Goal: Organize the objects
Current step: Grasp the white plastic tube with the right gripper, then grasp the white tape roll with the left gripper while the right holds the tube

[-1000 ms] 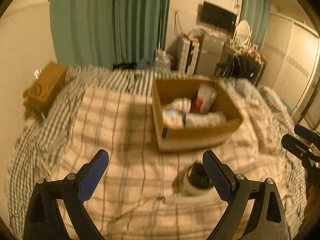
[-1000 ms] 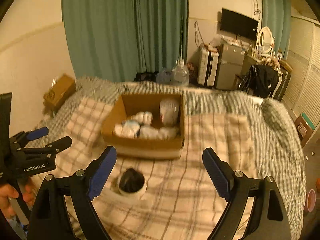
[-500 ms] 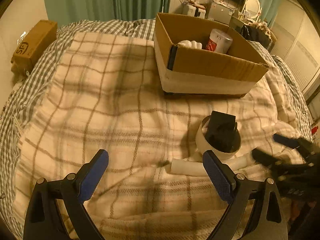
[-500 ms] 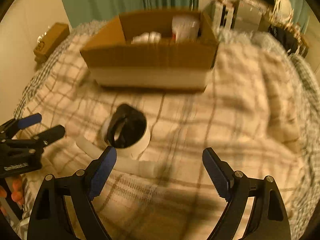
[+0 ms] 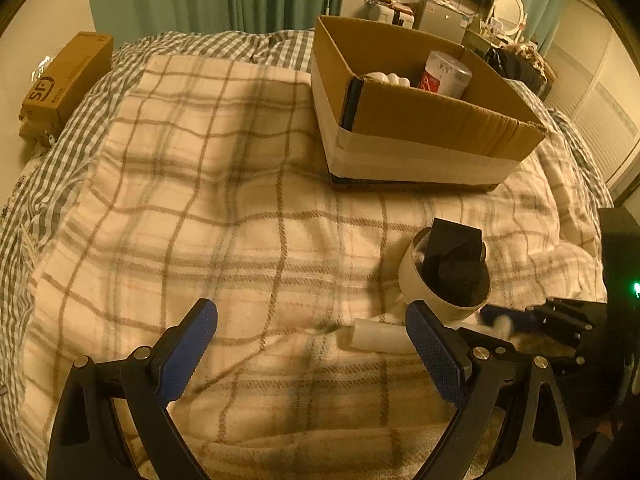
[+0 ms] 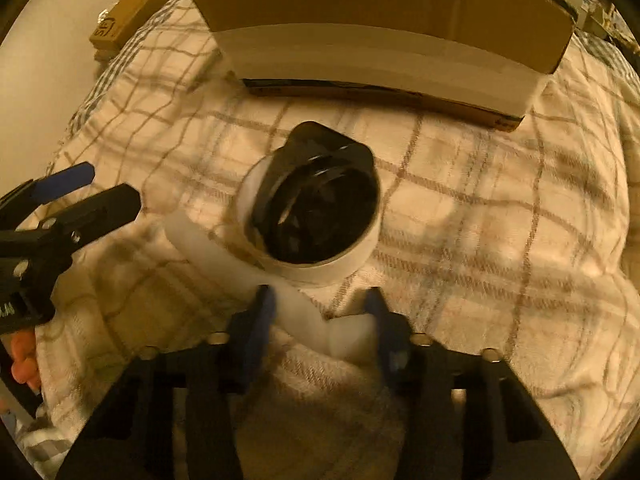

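Observation:
A white VR headset [image 6: 312, 216] with a black face pad lies on the plaid blanket; it also shows in the left wrist view [image 5: 448, 272]. Its white strap [image 6: 304, 312] runs between the fingers of my right gripper [image 6: 320, 316], whose jaws are narrowed around it; the view is blurred and contact is unclear. My left gripper [image 5: 312, 344] is open and empty, to the left of the headset. A cardboard box [image 5: 420, 120] holding a cup and white items stands behind the headset.
A long brown carton [image 5: 68, 76] lies at the bed's far left edge. Green curtains and furniture stand beyond the bed. The plaid blanket [image 5: 200, 200] spreads wide to the left of the box.
My right gripper has dropped low to the headset and its jaws have narrowed around the strap. My left gripper stays open and has barely shifted.

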`<action>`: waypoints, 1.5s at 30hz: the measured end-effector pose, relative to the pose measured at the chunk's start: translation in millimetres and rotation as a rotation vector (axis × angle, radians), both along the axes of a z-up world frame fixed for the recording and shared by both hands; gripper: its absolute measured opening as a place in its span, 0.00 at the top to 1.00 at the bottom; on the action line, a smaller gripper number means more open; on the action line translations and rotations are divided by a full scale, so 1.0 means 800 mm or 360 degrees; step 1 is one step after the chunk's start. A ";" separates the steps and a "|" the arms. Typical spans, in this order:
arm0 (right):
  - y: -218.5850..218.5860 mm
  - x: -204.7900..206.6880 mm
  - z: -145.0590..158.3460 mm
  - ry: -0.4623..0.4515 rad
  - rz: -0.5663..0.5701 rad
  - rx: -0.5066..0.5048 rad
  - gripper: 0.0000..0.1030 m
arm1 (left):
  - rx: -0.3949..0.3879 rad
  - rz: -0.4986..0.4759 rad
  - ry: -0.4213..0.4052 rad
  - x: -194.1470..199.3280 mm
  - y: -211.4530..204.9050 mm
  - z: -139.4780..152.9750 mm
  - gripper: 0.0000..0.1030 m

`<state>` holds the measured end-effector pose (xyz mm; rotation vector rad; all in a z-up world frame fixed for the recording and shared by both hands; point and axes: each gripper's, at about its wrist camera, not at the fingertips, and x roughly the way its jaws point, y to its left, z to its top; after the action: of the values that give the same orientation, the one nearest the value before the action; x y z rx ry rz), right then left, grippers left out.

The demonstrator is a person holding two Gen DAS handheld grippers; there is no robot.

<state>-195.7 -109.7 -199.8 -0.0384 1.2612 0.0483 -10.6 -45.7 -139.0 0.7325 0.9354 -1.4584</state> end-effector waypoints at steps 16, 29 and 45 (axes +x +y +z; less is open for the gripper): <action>0.007 -0.055 0.104 -0.0303 0.0041 -0.0054 0.95 | -0.0093 0.0019 -0.0075 -0.004 0.019 0.031 0.05; -0.067 -0.067 0.156 -0.0560 -0.0246 -0.0188 0.95 | -0.0044 -0.0237 -0.0019 -0.072 -0.016 0.025 0.05; -0.115 -0.038 0.103 -0.0476 -0.0347 -0.0083 0.95 | 0.0151 -0.0480 -0.0021 -0.147 -0.074 -0.034 0.19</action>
<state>-225.9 -201.4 -117.3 0.0454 0.9617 -0.1733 -128.5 -104.5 -166.0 0.9848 0.9173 -1.6768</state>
